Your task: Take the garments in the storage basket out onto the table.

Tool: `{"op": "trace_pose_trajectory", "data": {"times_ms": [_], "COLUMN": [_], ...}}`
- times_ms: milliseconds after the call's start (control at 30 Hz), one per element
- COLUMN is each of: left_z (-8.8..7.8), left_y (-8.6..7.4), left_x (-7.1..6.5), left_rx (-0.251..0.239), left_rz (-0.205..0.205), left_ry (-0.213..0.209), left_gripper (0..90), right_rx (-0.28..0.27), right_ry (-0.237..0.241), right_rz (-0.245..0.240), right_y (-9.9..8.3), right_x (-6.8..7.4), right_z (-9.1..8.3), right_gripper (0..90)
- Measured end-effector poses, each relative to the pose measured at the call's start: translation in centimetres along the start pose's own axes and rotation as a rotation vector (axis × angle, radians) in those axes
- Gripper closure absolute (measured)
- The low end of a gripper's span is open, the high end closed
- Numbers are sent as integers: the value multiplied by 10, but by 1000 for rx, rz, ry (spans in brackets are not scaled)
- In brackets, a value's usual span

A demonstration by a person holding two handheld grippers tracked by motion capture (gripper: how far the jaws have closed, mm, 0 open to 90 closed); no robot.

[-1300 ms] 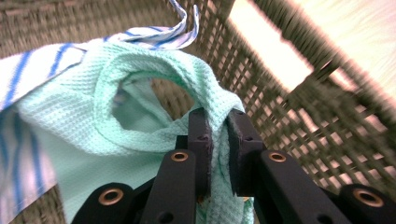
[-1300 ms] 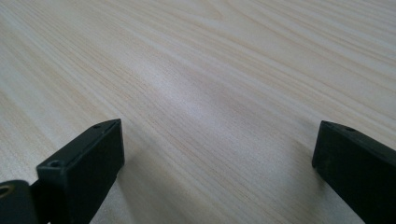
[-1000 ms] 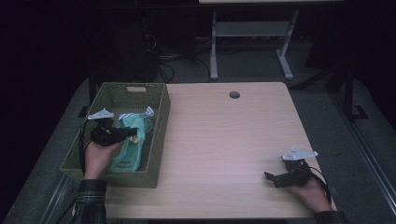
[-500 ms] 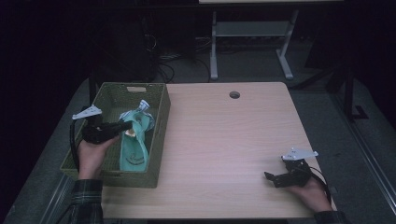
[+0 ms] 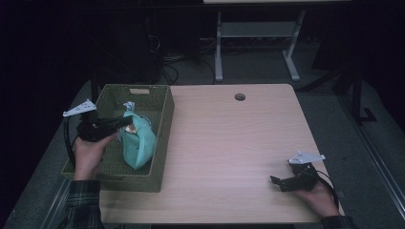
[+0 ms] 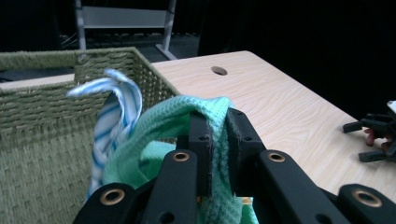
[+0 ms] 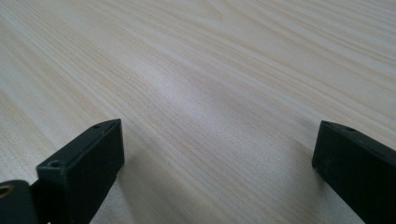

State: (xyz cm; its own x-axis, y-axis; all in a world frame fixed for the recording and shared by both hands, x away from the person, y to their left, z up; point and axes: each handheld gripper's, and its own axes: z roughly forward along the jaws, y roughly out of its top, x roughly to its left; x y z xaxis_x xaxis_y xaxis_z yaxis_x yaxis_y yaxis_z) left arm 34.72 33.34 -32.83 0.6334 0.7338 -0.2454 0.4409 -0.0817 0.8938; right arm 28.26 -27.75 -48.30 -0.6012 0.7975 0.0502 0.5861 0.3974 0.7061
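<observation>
The left gripper (image 5: 125, 122) is pinching a fold of the green cloth (image 5: 137, 143) and lifting it out of the basket (image 5: 165, 124): a second ago the cloth was lying low inside the basket, and now it is hanging from the jaws with its lower end trailing near the basket's floor. A blue-striped cloth (image 6: 114, 107) is riding up beside it, apparently caught along. The pull-out therefore seems under way but unfinished, since the cloth is not yet clear of the basket's rim. The right gripper (image 5: 282, 182) is resting on the table (image 5: 229, 143) well right of the basket, jaws spread, nothing between them.
</observation>
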Motion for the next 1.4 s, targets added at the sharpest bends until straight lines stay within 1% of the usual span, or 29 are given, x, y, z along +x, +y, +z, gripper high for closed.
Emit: {"op": "trace_pose_trajectory", "data": {"times_ms": [200, 333, 433, 567, 633, 667, 767, 867, 967, 1033, 1067, 1100, 1167, 1300, 1333, 1400], "left_z": [-5, -5, -7, -8, -8, -8, -9, -9, -10, -10, -10, -10, -8, -3, 0, 2], "left_y": [13, 18, 25, 32, 35, 38, 43, 48, 54, 58, 62, 62, 65, 71, 73, 74], "left_x": [-6, -9, -12, -16, -17, -19, -22, -26, -29, -33, -37, -37, -42, -51, -56, -58], "left_rx": [-29, -42, -61, -63, -75, -77, -76, -98, -114, -123, -128, -128, -136, -140, -141, -140], "left_rz": [14, 18, 20, 34, 26, 37, 52, 49, 56, 60, 71, 71, 77, 85, 92, 96], "left_ry": [-21, -32, -51, -60, -75, -78, -79, -95, -112, -129, -143, -143, -156, -169, -180, -186], "left_gripper": [813, 813, 813, 813, 813, 813, 813, 813, 813, 813, 813, 813, 813, 812, 813, 812], "right_rx": [0, 0, 1, 1, 1, 1, 1, 0, 0, 0, 0, 0, 0, 0, -1, -2], "right_ry": [-1, -1, -1, -2, -2, -2, -1, -1, -1, -1, -1, -1, -1, -1, -1, -2], "right_rz": [0, -2, 2, 2, 2, 2, 1, 2, 2, 1, 2, 2, 2, 2, 2, 1], "right_y": [0, 0, 0, 0, 0, 0, 0, 0, 0, 0, 0, 0, 0, 0, 0, 0], "right_x": [0, 0, 0, 0, 0, 0, 0, 0, 0, 0, 0, 0, 0, 0, 0, 0], "right_z": [0, 0, 0, 0, 0, 0, 0, 0, 0, 0, 0, 0, 0, 0, 0, 0], "right_gripper": [19, 19, 19, 19, 19, 19, 19, 19, 19, 20, 19, 19, 19, 19, 19, 20]}}
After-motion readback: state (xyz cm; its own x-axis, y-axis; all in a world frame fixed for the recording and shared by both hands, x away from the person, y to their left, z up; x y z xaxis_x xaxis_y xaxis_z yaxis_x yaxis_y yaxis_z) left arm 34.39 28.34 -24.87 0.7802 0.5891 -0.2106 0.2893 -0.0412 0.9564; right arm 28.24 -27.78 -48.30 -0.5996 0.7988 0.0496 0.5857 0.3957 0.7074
